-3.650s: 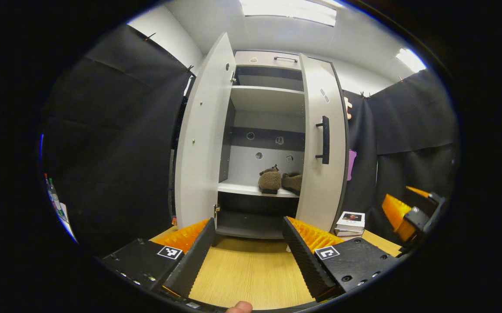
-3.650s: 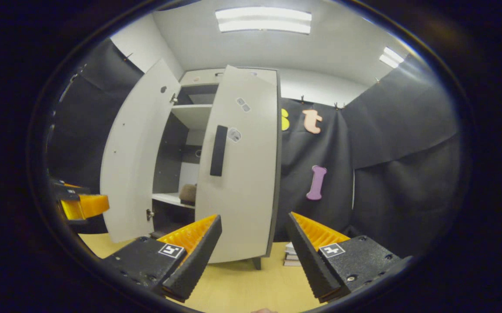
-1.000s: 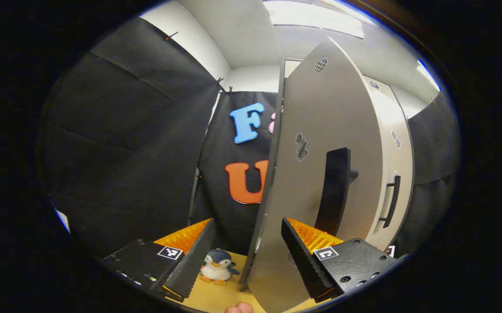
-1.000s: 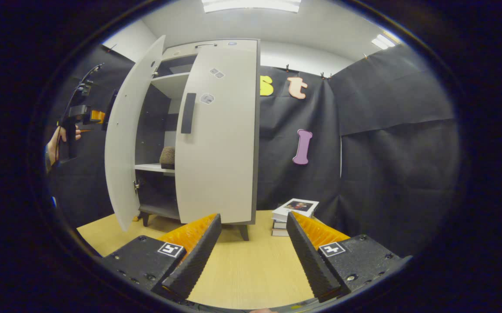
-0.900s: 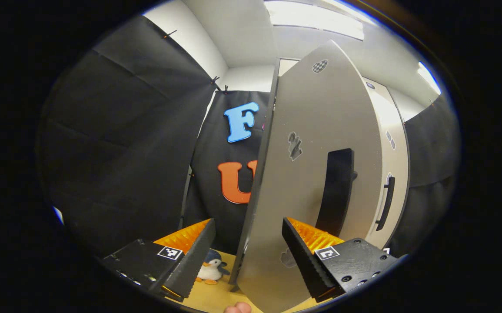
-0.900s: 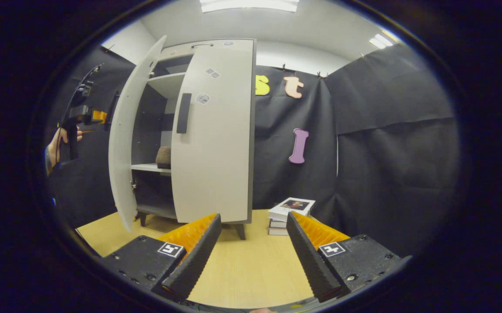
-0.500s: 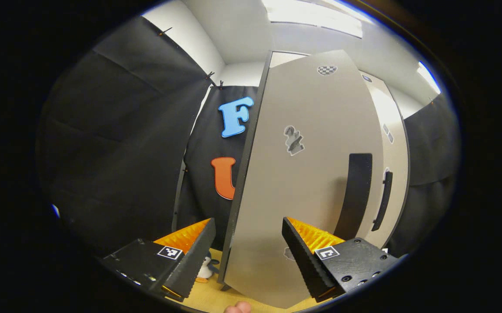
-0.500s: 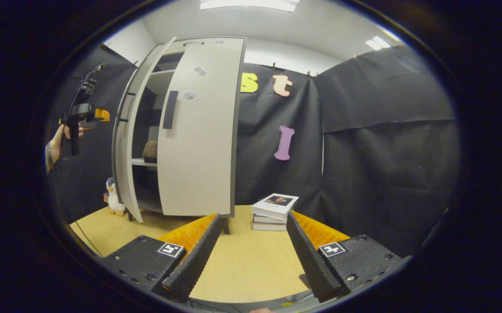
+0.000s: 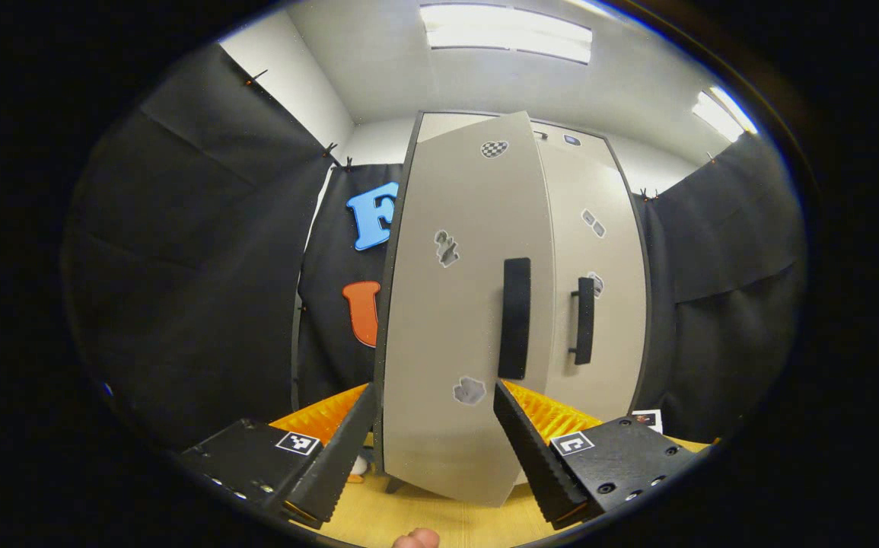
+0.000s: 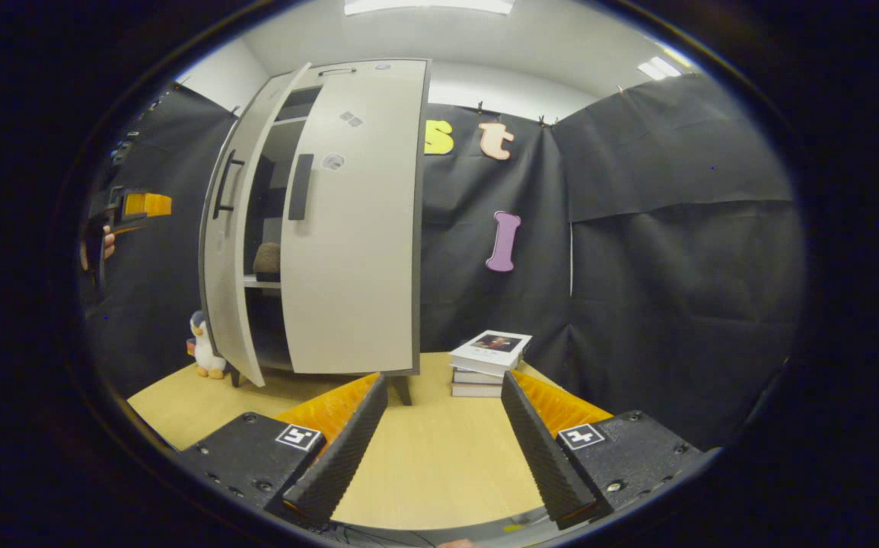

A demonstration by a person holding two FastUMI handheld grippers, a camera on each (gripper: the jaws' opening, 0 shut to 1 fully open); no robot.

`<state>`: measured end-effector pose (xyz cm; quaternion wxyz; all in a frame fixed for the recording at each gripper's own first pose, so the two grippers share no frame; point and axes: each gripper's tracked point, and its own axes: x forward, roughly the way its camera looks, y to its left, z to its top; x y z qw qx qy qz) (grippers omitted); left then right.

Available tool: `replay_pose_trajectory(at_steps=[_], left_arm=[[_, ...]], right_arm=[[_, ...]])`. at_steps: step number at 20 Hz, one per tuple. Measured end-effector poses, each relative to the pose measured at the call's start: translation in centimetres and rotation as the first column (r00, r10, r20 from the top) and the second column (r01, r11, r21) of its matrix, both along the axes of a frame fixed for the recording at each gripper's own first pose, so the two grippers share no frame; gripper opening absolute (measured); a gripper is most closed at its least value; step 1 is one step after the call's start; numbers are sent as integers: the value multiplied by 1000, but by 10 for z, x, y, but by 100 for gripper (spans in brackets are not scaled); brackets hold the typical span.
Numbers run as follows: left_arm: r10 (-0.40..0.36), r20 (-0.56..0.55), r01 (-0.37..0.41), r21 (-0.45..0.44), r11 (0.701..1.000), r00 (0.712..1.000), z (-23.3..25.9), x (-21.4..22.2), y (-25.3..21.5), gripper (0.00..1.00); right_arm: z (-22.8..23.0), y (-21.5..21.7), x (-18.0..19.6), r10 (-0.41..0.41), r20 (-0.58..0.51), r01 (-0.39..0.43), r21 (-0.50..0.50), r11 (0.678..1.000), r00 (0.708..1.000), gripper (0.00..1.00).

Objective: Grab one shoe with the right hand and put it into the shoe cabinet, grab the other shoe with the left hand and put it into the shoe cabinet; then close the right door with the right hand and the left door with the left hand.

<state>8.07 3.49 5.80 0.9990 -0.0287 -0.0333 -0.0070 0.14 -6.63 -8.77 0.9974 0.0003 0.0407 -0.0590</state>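
The tall grey shoe cabinet is standing on the pale wooden floor. Its right door is lying shut, while the left door is hanging a little open. One fuzzy brown shoe is peeking through the gap on a shelf; the other shoe is hiding. The left gripper is sitting near the left door with its fingers wide apart, holding nothing. The right gripper is waiting well back over bare floor, fingers apart too. A stack of books and a small toy penguin are sitting beside the cabinet.
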Motion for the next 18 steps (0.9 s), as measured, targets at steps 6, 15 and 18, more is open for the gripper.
replay_pose_trajectory(at_steps=[6, 15, 18], left_arm=[[28, -1, -28, -43, 999, 1000, -54, -55, -21, 95], [54, -136, -62, -50, 997, 989, -127, -92, -47, 95], [47, -163, -57, -55, 997, 986, -132, -88, -48, 95]], right_arm=[[-14, 27, 2, 71, -45, -71, 5, 997, 996, 99], [-13, 31, -4, 80, -49, -80, 5, 997, 996, 99], [-13, 27, -2, 64, -53, -64, 12, 998, 997, 99]])
